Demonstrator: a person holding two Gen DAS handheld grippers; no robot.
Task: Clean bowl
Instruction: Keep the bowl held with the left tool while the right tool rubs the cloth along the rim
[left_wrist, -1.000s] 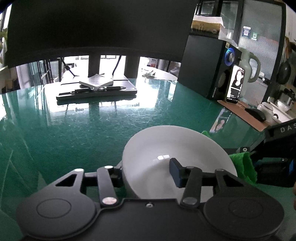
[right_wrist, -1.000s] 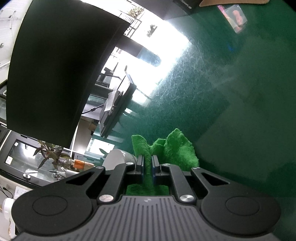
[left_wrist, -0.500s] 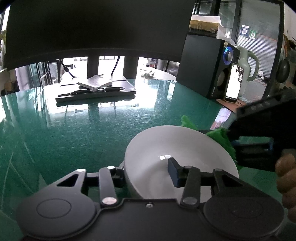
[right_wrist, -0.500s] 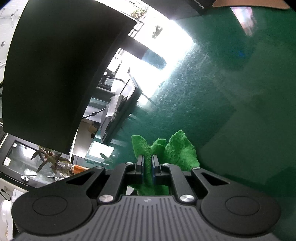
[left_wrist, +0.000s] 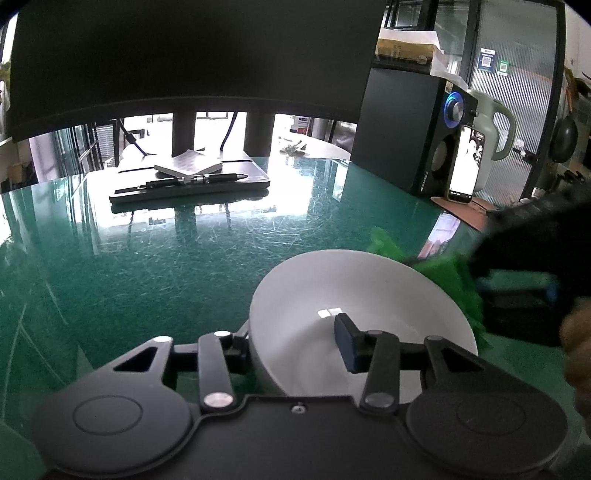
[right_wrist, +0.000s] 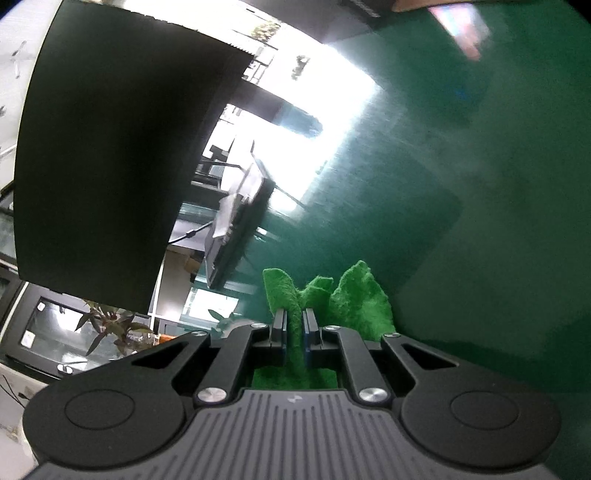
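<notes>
Holding the bowl (left_wrist: 354, 306) by its near wall: left gripper (left_wrist: 291, 347) straddles the rim, one finger outside the wall, the other pad (left_wrist: 347, 343) inside the basin. Jaws closed on the wall; bowl looks tilted, its mouth facing away from this gripper and partly upward, lower edge close to the green table (left_wrist: 147, 266).

Right gripper (right_wrist: 293, 332): jaws nearly together, pinching a fold of the green cloth (right_wrist: 354, 299). Cloth stands up past the fingertips in loose peaks.

Key relation, taking the bowl as landmark: in the left wrist view the cloth (left_wrist: 454, 280) sits just beyond the bowl's far-right rim, outside the basin, touching or nearly touching the rim edge — cannot tell which. Right gripper body is behind it, further right; a hand (left_wrist: 580, 339) shows at the frame edge. The right wrist view shows almost nothing of the bowl, so the basin lies to the left of and below where those jaws point.

Judgement: wiping not yet begun. Next move calls for the cloth to go over the rim and down into the basin, toward the left gripper. Risk: pushing against the rim could twist the bowl in the left grip.
</notes>
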